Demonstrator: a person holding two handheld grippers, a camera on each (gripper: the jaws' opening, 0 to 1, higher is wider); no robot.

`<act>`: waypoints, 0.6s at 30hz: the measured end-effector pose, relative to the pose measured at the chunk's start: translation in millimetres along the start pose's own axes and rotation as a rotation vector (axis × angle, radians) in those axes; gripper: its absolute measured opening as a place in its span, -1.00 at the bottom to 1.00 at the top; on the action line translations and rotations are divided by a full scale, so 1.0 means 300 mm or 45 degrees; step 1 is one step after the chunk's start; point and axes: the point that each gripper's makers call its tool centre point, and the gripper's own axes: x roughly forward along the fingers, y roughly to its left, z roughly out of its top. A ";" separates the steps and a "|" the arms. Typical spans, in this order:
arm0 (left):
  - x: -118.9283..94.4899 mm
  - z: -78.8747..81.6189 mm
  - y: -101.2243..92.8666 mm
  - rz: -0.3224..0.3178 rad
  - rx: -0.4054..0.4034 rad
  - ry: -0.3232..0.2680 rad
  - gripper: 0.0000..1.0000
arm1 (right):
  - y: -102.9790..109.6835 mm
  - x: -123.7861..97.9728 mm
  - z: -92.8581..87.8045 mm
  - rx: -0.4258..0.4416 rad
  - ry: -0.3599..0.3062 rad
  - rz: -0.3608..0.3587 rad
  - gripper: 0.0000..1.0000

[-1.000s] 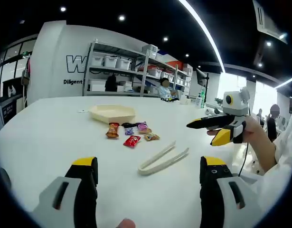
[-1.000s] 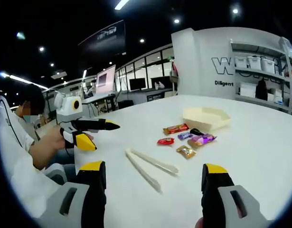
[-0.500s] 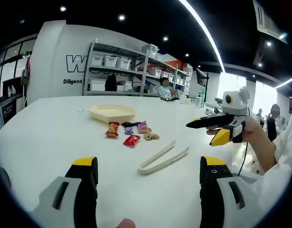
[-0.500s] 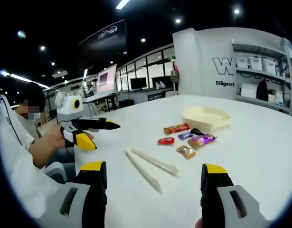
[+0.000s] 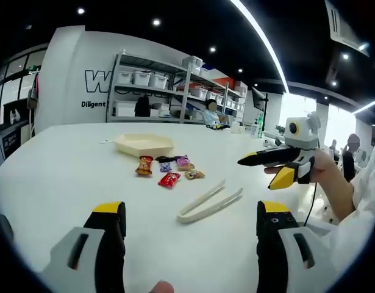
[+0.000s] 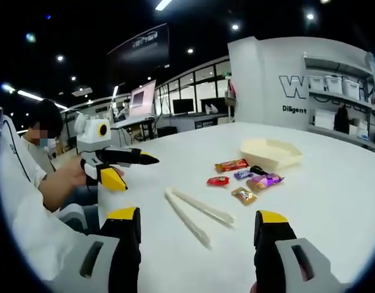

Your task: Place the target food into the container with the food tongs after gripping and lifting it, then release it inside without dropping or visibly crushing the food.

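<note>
Left gripper view: left tool (image 5: 190,241) wide open, empty | right tool (image 6: 196,244) likewise | tongs (image 5: 210,202) untouched on worktop (image 5: 65,171) | wrapped snacks (image 5: 169,170) outside container (image 5: 144,144) | nothing begun.

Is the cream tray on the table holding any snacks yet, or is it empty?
Empty, as far as its shallow inside shows. The tray holds nothing visible; the wrapped snacks lie on the table beside it, and the tongs lie untouched.
</note>
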 end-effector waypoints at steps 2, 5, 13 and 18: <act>-0.001 -0.001 0.001 0.000 -0.001 0.001 0.75 | 0.001 0.000 -0.001 -0.002 0.000 0.001 0.48; 0.000 -0.004 0.000 0.000 -0.001 0.004 0.75 | 0.003 0.000 -0.003 -0.004 0.001 0.003 0.48; 0.001 -0.005 -0.002 -0.002 0.001 0.004 0.75 | 0.004 0.001 -0.005 -0.010 0.004 0.006 0.46; 0.000 -0.007 -0.002 -0.002 0.001 0.007 0.75 | 0.002 -0.002 -0.005 -0.013 0.006 0.004 0.46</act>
